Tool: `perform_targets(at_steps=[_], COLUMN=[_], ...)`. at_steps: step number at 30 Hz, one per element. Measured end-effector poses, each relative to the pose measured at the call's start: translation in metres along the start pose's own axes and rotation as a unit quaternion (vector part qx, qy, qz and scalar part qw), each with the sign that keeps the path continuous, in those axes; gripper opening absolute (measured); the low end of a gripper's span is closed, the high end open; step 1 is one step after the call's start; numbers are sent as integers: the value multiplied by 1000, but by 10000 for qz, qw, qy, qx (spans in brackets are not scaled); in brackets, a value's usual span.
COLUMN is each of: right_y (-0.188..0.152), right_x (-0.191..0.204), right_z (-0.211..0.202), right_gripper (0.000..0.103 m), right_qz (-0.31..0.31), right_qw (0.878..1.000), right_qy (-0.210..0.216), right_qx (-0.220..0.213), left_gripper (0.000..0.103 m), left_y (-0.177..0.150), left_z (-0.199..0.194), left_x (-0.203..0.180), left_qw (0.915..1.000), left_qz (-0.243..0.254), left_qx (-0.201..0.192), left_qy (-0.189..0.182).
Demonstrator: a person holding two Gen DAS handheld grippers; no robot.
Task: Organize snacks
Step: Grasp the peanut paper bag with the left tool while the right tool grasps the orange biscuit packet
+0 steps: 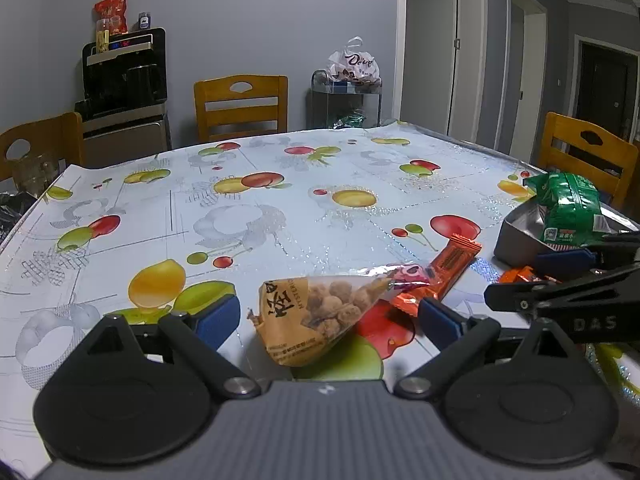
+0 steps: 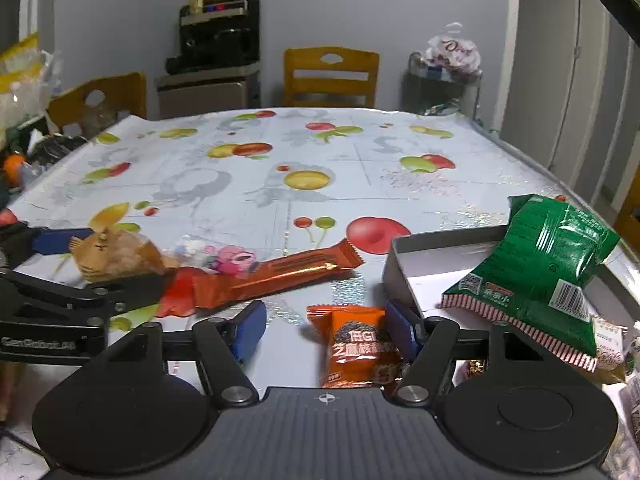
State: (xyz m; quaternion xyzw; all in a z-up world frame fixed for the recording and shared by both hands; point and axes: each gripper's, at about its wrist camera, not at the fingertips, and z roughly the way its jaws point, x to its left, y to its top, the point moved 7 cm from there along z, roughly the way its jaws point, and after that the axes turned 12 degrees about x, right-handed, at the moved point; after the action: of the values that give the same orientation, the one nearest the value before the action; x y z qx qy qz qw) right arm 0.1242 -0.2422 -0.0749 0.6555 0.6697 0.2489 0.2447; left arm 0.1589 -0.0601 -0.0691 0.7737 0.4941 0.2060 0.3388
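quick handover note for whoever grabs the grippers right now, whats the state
Left gripper: open, jaws either side of the triangular nut bag, not pressing it.
Right gripper: open, small orange snack pack between the jaws; right pad near or at it, left pad clear.
Grey box at the right: only the green bag rests on it, hanging over its near rim.
Still on the tablecloth: nut bag, long orange bar, pink-printed packet, small orange pack. More wrappers show at the right edge, unclear.
Left: move these into the box.

Grey walls [image 1: 256,16] back wooden chairs [image 1: 241,106] around a fruit-print tablecloth [image 1: 280,208] (white-framed doorways [image 1: 440,48] at right).
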Motion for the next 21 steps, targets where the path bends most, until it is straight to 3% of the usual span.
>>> perform_targets(at_steps=[5,9,12,15,21], right_y=[1,3,1,-1,-7], right_x=[4,-5,-9,-5,5], right_z=[-11,-12,-4,2,7], right_gripper=[60,62,63,65,65], right_qz=[-65,23,62,-190,-252], right_qw=[9998,9999,9998,9992,9991], right_qy=[196,-69,-174,-340,99], right_qx=[-58,-143,23,26,340], left_gripper=[97,97,97,97,97], left_y=[0,0,0,0,2], left_z=[0,0,0,0,0], left_x=[-1,0,0,0,-1], left_qw=[10000,10000,10000,10000,10000], left_qz=[21,-8,-13,-6,-12], left_qx=[-1,-1,-1,6,-15], left_qy=[-9,-12,-19,-26,-32])
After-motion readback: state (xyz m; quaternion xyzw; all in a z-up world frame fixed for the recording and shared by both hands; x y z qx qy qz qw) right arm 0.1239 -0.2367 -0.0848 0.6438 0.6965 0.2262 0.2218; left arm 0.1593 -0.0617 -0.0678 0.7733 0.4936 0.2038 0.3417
